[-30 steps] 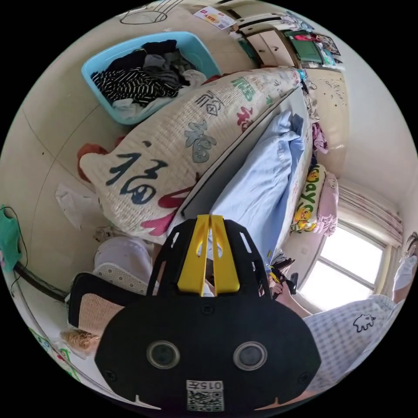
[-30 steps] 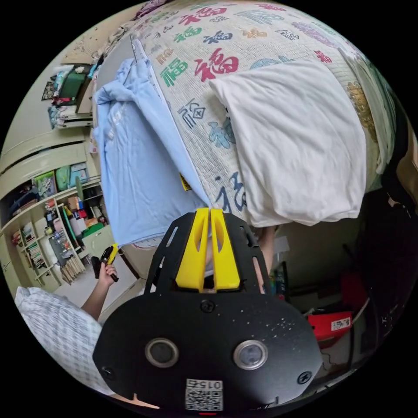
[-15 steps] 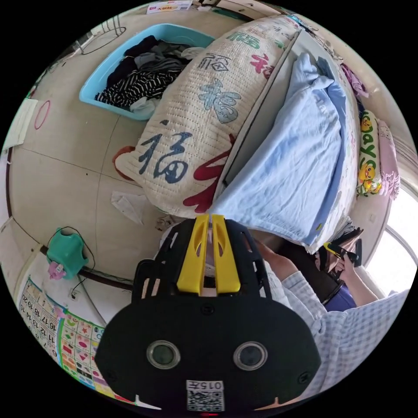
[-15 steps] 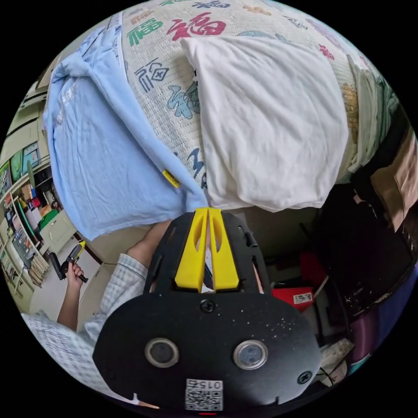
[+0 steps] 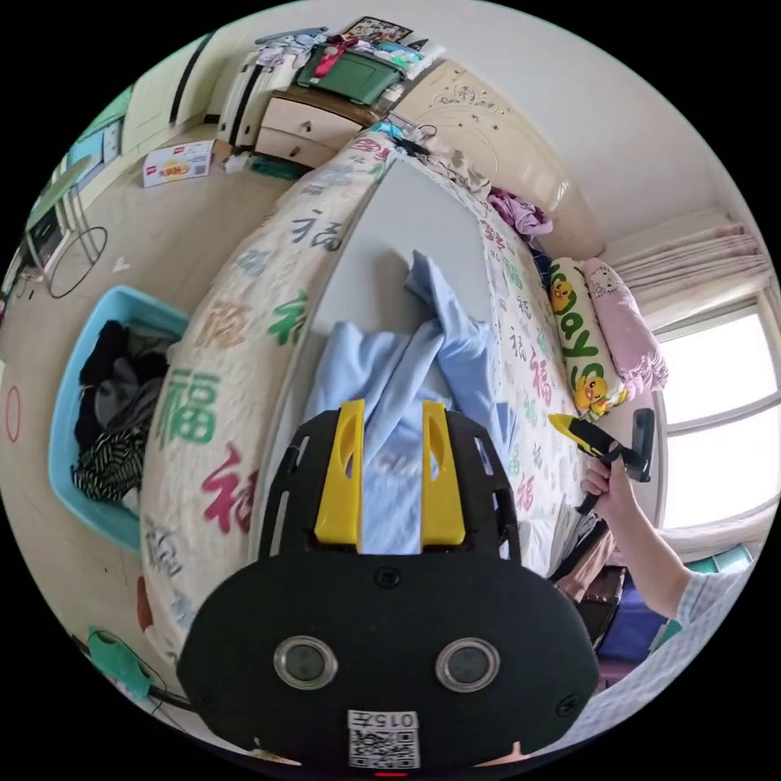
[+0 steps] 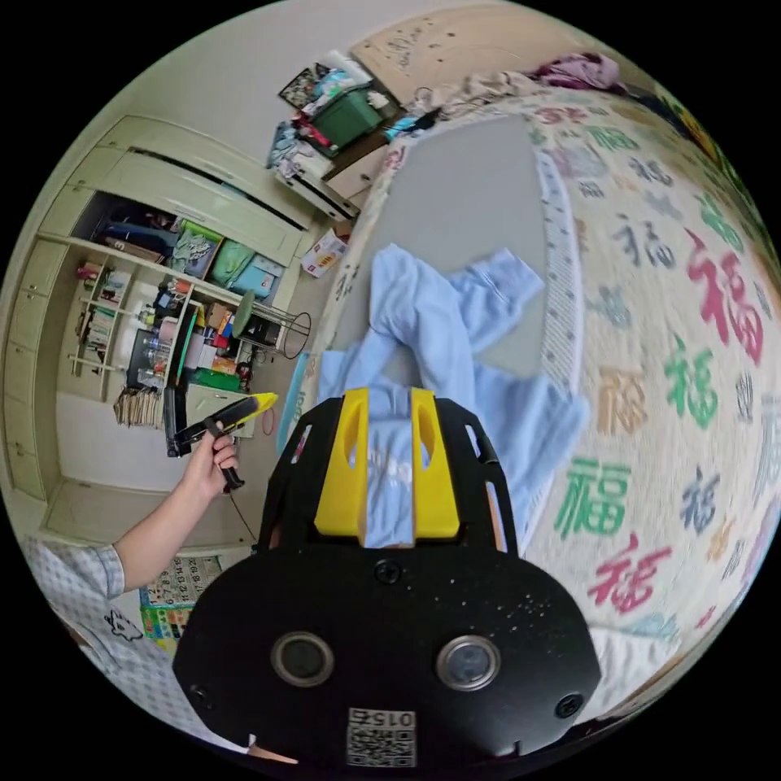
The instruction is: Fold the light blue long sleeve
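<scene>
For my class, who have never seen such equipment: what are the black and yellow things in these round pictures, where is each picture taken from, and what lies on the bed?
A person holds a hand tool with a two-jaw claw in each hand, and a fisheye camera rides on each. The left gripper view looks past the left claw, with the right claw in the person's hand at the side. The right gripper view looks past the right claw toward the left claw. Both claws are open and hold nothing. A crumpled light blue long sleeve lies on a grey board on the patterned bed cover.
</scene>
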Motion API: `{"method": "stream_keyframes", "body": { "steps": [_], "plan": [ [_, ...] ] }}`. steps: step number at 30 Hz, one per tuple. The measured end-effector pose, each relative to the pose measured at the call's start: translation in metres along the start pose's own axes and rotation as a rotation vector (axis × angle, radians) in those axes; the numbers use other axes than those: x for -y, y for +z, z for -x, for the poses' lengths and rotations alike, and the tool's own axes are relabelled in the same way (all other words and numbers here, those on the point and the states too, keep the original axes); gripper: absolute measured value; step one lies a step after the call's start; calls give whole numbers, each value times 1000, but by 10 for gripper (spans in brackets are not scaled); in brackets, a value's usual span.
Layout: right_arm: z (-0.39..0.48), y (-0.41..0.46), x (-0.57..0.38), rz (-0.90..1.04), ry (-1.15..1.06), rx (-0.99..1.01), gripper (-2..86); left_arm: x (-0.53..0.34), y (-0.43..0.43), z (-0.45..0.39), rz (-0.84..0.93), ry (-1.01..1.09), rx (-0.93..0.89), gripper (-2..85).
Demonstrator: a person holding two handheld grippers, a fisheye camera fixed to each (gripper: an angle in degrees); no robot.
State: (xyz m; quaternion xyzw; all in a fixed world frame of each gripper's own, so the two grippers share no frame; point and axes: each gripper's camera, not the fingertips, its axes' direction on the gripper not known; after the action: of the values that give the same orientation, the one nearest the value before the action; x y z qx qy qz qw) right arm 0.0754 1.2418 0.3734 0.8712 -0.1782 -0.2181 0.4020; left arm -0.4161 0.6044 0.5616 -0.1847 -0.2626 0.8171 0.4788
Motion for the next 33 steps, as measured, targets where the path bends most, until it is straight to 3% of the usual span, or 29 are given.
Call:
{"method": "stream_keyframes", "body": {
  "steps": [5,10,14,16,19,21,26,28,33],
  "plan": [
    [47,57,90,57,-143,-89,111,84,70,-73,87,98,41,106],
    [81,99,144,43,-280,-280,132,114,98,-101,136,125,43,104],
    [91,139,183,83,-272,-323,164,124,108,-117,200,183,54,100],
    [87,159,190,142,-249,-339,157,126,103,-125,210,219,54,99],
    [73,174,189,229,-240,-389,54,131,82,-135,203,263,39,97],
    [65,160,182,216,-273,-372,20,137,67,-141,201,277,32,97],
    [-10,-4,121,-82,-87,62,1,166,22,-181,137,379,31,104],
    [-47,-64,82,-190,16,70,0,179,17,-203,137,449,50,109],
    [-126,-179,-38,-324,335,-177,-1,206,22,-251,169,516,40,115]
  ]
}}
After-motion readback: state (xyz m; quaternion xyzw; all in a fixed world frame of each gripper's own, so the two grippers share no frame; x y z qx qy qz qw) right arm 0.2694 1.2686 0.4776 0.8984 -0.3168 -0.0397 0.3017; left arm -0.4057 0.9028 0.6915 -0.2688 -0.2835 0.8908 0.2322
